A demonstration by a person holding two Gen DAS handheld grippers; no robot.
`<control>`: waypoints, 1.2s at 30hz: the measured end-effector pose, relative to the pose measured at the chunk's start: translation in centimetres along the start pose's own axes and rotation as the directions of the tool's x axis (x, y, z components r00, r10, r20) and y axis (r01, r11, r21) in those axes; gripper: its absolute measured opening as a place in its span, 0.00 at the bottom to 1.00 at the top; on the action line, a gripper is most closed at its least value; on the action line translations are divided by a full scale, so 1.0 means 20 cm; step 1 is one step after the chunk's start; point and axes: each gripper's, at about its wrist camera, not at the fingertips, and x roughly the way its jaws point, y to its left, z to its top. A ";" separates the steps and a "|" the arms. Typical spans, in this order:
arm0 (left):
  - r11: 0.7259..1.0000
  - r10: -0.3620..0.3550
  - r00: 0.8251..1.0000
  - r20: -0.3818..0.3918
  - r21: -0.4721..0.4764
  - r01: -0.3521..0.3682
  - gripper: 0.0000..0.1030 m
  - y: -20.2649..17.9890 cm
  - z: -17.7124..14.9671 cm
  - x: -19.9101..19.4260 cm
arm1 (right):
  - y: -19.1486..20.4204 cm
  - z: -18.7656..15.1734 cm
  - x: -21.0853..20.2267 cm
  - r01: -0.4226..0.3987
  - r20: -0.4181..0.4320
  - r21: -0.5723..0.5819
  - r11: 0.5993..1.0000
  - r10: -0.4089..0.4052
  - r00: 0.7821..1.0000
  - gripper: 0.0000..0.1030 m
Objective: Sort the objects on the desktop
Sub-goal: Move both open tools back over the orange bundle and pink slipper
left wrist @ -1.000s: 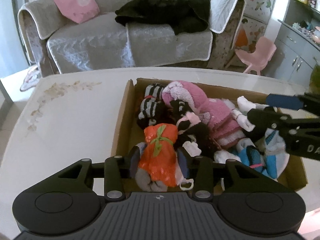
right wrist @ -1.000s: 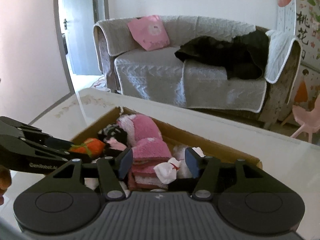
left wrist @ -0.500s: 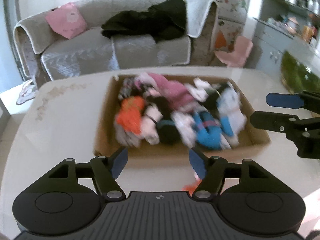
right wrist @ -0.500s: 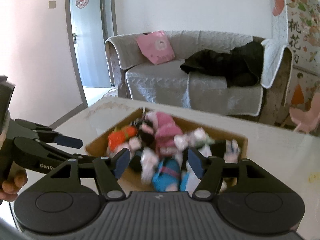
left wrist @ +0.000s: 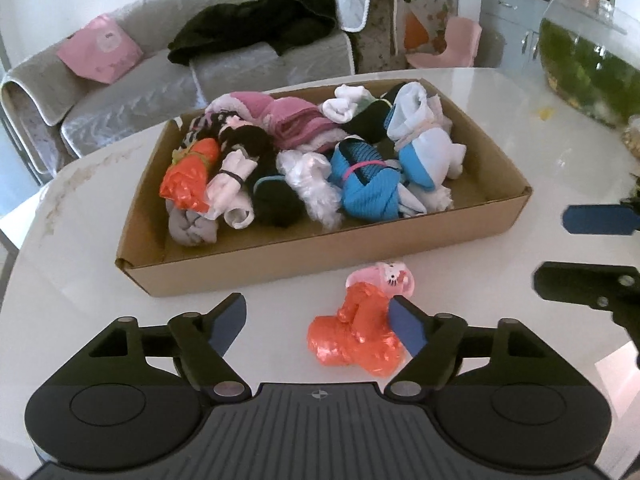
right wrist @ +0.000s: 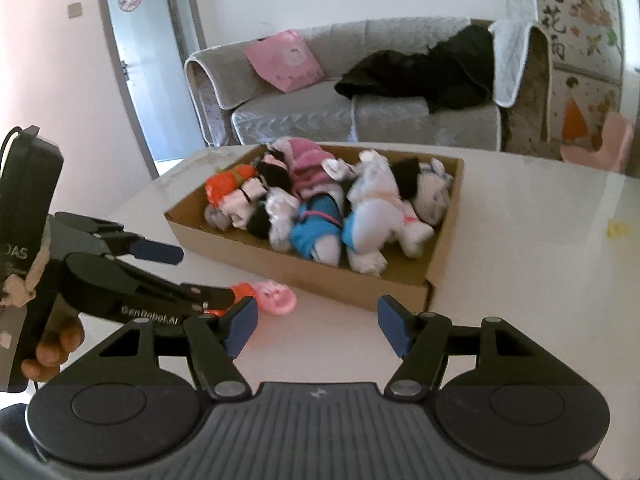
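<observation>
A cardboard box (left wrist: 328, 248) on the white table holds several rolled sock bundles: orange (left wrist: 191, 174), pink (left wrist: 296, 122), blue (left wrist: 366, 178), white and black ones. An orange and pink sock bundle (left wrist: 362, 326) lies on the table in front of the box. My left gripper (left wrist: 318, 320) is open and empty, its right finger touching that bundle. The box (right wrist: 360, 286) and the bundle (right wrist: 272, 296) also show in the right wrist view. My right gripper (right wrist: 314, 322) is open and empty, above the table near the box's front right corner.
A fish tank (left wrist: 588, 60) stands on the table at the far right. A grey sofa (left wrist: 160, 68) with a pink cushion and black clothes is behind the table. A pink child's chair (left wrist: 448, 46) stands beside it.
My left gripper let go of the orange bundle in the box, opened and drew back toward the table's near edge. My right gripper also drew back from the box.
</observation>
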 end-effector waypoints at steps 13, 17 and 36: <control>1.000 -0.010 0.999 -0.041 -0.013 0.010 0.70 0.04 -0.06 0.13 | 0.01 -0.10 0.07 -0.028 -0.006 0.004 1.000 0.028 1.000 0.61; 0.999 -0.005 0.999 -0.033 -0.037 0.003 0.73 0.08 -0.06 0.13 | 0.03 -0.11 0.12 -0.038 -0.016 -0.013 0.999 0.038 0.999 0.61; 0.984 0.009 1.000 -0.012 -0.176 -0.011 0.81 0.23 -0.04 0.19 | 0.15 -0.14 0.28 -0.062 -0.069 -0.087 0.994 0.056 0.996 0.61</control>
